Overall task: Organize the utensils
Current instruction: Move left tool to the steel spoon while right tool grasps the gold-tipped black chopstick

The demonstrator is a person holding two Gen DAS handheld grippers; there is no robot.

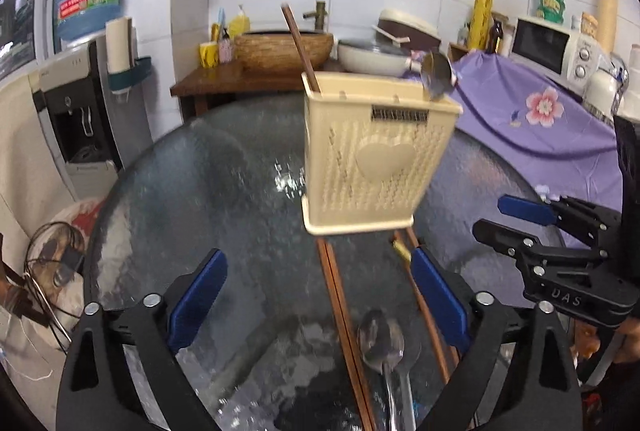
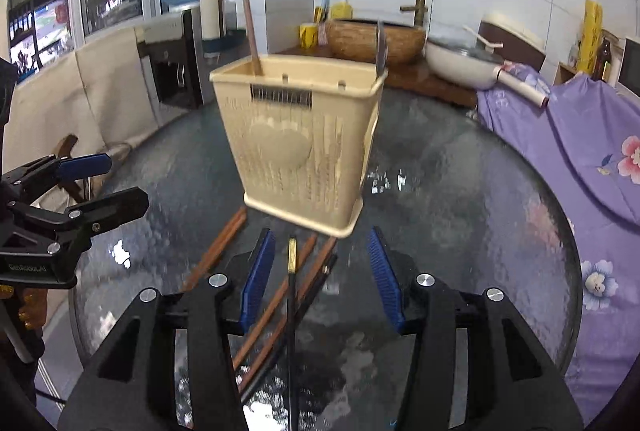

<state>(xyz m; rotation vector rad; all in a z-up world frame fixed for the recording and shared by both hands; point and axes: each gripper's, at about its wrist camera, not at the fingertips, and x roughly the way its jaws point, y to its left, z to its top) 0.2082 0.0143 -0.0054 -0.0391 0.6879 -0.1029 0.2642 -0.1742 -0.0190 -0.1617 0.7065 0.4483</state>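
Counted: one holder (image 1: 376,159) on one table (image 1: 200,191). Tallied inside: one brown chopstick (image 1: 300,47) and one spoon (image 1: 437,75). Found lying on the glass: one more spoon (image 1: 380,339), one black chopstick (image 2: 291,295) and at least four brown chopsticks (image 2: 216,251), exact number lost to blur.

Round glass table (image 1: 192,191): cream utensil basket (image 1: 372,167), brown chopsticks (image 1: 340,311), black chopstick (image 2: 291,311), spoon (image 1: 382,343).

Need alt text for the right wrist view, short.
The right tool hangs open over a dark glass table, its blue pads either side of a black chopstick lying among brown chopsticks. Behind them stands a cream basket already holding one brown chopstick; the left tool shows at the left edge.
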